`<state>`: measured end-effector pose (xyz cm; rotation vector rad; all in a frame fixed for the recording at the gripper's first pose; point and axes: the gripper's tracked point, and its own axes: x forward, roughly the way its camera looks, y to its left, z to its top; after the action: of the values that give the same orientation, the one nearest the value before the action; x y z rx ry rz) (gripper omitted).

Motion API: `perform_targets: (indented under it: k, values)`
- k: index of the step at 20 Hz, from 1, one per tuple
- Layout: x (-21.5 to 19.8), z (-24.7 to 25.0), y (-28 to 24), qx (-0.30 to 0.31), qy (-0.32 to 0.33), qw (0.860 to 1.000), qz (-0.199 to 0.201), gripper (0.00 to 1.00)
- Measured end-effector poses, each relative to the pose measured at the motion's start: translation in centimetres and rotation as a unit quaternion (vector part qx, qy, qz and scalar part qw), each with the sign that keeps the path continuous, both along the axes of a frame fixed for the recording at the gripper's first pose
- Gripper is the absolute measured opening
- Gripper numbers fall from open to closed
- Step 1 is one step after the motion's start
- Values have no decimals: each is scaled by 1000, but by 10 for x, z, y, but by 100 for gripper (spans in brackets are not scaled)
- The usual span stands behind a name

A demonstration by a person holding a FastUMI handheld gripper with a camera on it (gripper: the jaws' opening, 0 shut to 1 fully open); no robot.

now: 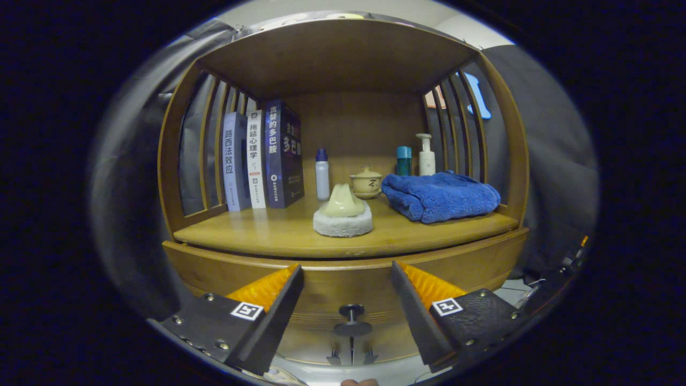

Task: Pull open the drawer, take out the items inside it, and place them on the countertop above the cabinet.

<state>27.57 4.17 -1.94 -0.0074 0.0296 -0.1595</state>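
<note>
A wooden cabinet stands ahead of me with its drawer closed under the countertop. A dark round knob sits on the drawer front, between my two fingers and a little beyond their tips. My gripper is open, fingers spread wide on either side of the knob, touching nothing. What lies inside the drawer is hidden.
On the countertop: three upright books at the left, a small white bottle, a pale cone on a white round pad, a lidded ceramic cup, a teal bottle, a pump bottle, a folded blue towel. Slatted sides and a roof enclose the shelf.
</note>
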Motion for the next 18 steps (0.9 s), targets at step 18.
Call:
perform_targets:
  k: [18]
  values:
    - [-104,141,-208,-87,-128,988,17,97]
